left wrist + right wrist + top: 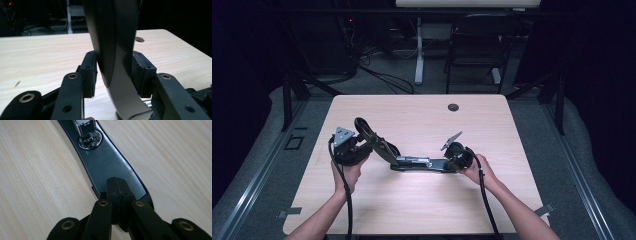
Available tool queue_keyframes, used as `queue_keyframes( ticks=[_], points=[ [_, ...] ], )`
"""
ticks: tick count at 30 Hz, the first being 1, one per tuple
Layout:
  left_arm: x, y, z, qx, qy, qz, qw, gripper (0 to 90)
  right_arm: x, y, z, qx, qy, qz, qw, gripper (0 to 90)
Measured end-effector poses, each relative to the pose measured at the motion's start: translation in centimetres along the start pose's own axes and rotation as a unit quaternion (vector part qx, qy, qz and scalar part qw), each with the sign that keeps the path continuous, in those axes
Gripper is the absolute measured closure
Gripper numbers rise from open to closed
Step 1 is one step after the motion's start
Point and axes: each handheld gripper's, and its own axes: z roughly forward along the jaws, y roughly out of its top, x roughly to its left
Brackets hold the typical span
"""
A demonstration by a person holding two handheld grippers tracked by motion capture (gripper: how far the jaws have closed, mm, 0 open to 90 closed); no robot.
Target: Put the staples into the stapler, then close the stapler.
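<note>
At frame centre the stapler (pixel 412 161) is being opened: its base is pinned by the right gripper's (pixel 451 162) clenched fingers, its lifted arm (pixel 112 50) grasped by the left gripper (pixel 113 72), so further swinging back seems called for.

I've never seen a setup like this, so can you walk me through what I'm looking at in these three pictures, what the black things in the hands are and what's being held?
A person sits at a light wooden table and holds a hand-worked tool with two black jaws in each hand. The high view looks down from above; the other two come from small cameras riding on each tool, looking along its jaws.

On the table lies a large black stapler, opened up. The left gripper clamps the raised arm of the stapler from both sides. The right gripper has its jaws pressed together at the end of the flat base, which rests on the wood; whether they pinch its edge or just press down on it I cannot tell.
</note>
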Motion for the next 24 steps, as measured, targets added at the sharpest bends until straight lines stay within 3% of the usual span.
queue_keyframes(
  ticks=[5, 24],
  points=[
    [-1.7, 0.2, 0.3, -0.010, -0.001, 0.035, 0.9993, 60.5, -0.1, 0.0, 0.0, 0.000, 0.003, 0.003, 1.0000, 90.0],
    [-2.5, 0.3, 0.5, -0.016, 0.001, 0.042, 0.9990, 61.5, -0.1, 0.1, 0.0, 0.005, 0.003, 0.001, 1.0000, 90.0]
  ],
)
